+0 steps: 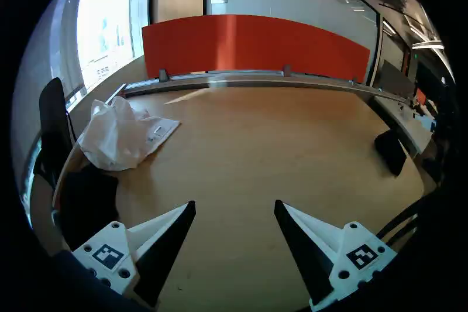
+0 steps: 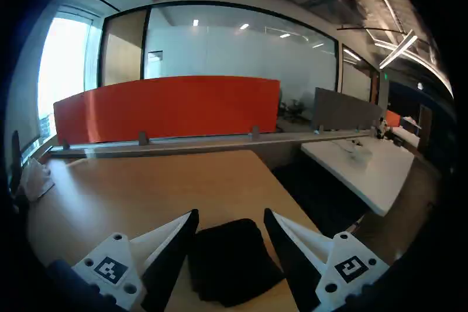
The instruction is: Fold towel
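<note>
The right tool [image 2: 230, 211] stands wide, a folded black towel [image 2: 234, 259] between its fingers [image 2: 169, 247] on the table [image 2: 146, 189]. The left tool [image 1: 234, 202] is wide and empty.

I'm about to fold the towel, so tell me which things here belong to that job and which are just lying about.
For the job: crumpled white towel, folded black cloth, wooden desk, left claw, right claw.
Lying about: orange divider, black chair, grey divider, white desk.
</note>
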{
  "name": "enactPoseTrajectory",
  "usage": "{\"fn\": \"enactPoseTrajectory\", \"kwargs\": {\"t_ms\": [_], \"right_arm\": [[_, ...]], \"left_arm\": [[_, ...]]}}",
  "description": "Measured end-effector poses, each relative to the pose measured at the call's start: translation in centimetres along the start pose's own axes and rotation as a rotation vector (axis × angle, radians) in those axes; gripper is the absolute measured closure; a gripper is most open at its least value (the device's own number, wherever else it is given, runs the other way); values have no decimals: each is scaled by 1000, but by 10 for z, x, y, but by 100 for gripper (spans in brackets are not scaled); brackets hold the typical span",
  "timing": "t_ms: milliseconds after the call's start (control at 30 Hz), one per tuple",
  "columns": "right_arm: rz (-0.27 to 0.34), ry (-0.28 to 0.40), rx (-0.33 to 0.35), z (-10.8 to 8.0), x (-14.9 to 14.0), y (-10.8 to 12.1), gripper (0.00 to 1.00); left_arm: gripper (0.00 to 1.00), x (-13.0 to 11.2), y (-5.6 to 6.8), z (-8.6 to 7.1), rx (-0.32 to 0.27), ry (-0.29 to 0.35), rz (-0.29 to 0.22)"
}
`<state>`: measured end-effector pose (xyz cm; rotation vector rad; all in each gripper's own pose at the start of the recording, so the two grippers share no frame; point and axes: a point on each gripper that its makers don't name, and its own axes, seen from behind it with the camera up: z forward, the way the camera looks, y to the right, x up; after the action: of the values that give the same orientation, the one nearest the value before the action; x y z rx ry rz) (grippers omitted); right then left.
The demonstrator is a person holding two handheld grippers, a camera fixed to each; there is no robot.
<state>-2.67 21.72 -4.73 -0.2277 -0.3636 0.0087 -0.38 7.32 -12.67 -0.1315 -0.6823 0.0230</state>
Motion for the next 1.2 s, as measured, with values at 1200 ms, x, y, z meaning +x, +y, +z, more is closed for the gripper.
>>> {"fn": "enactPoseTrajectory", "kwargs": {"t_ms": [1200], "right_arm": [[29,242,235,-19,111,-159,14]], "left_arm": [[0,85,-20,4,31,251,-14]]}}
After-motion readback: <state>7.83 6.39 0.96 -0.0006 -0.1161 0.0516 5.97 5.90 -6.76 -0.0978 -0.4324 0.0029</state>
